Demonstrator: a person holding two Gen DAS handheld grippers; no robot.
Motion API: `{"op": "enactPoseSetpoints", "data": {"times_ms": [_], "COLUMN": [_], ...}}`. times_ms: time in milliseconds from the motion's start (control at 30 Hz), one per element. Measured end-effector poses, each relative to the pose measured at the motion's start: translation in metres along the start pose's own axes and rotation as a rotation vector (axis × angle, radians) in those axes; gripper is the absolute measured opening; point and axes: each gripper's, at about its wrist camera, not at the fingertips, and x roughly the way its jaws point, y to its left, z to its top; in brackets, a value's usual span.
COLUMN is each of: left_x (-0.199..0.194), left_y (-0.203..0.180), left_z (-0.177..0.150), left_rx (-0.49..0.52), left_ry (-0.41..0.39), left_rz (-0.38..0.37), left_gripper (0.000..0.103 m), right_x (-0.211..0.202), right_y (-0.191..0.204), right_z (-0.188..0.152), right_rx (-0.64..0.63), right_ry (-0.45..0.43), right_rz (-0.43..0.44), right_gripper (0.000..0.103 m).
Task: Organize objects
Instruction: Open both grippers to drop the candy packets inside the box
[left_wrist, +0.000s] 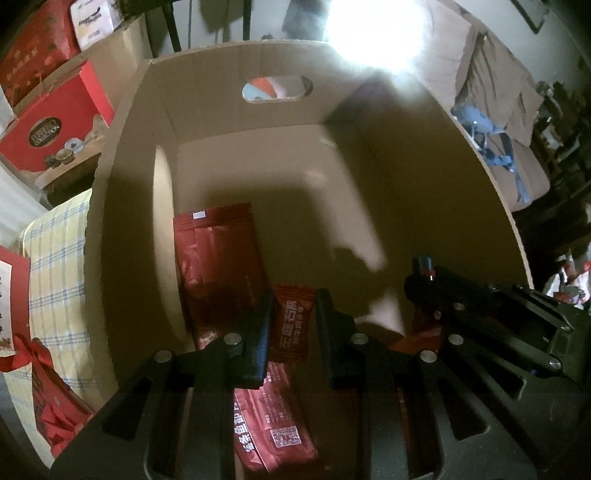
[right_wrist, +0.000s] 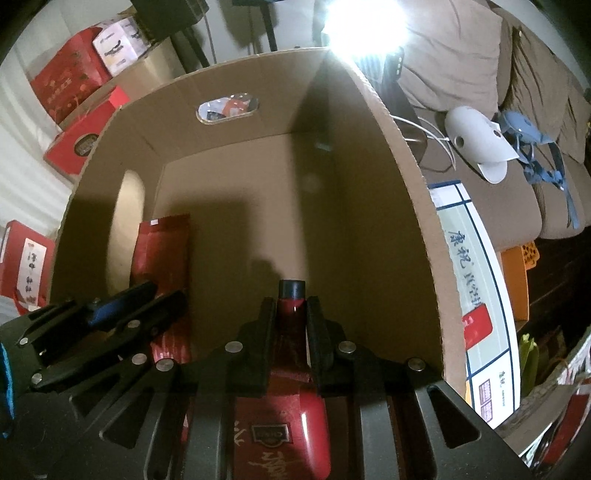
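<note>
Red glass bottle (right_wrist: 282, 424), heavy and slippery, is clamped at its neck by the right gripper (right_wrist: 291, 317); a light red foil snack sachet (left_wrist: 290, 325) is pinched by the left gripper (left_wrist: 291, 325).

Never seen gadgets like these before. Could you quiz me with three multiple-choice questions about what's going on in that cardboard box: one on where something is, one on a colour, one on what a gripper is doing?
1. Where does the long dark-red packet lie?
A. On the sofa
B. On the floor of the cardboard box, by its left wall
C. On top of the box's rim

2. What colour is the cap of the bottle?
A. Black
B. White
C. Yellow

3. What is the right gripper doing?
A. Standing wide open and empty
B. Pinching a wall of the box
C. Clamped on the bottle's neck

Answers:
1 B, it lies flat inside along the left wall.
2 A, a dark cap tops the red neck.
3 C, both fingers press the neck.
</note>
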Motion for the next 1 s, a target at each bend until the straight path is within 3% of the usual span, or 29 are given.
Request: {"op": "enactPoseSetpoints", "data": {"times_ms": [467, 567, 833, 933, 1000], "left_x": [-0.023, -0.030, -0.044, -0.048, -0.052], "left_y": [0.001, -0.001, 0.009, 0.013, 0.016], "left_z": [-0.004, -0.007, -0.009, -0.011, -0.013], "left_rx": [0.012, 0.013, -0.013, -0.021, -0.024], "left_ry": [-0.053, -0.073, -0.093, -0.101, -0.106], "left_rz": [-0.012, 0.004, 0.007, 0.018, 0.000], "left_gripper": [0.038, 0.046, 0.048, 0.058, 0.058], "right_x": [-0.021, -0.027, -0.041, -0.045, -0.047], "right_y": [-0.002, -0.003, 0.001, 0.004, 0.004], "right_z": [-0.002, -0.002, -0.005, -0.006, -0.006], "right_rx": [0.018, 0.017, 0.013, 0.007, 0.005], "right_ry": [-0.050, -0.062, -0.085, -0.092, -0.094], "right_rz": [0.005, -0.008, -0.013, -0.018, -0.020], "right_gripper": [0.019, 0.021, 0.022, 0.029, 0.046]}}
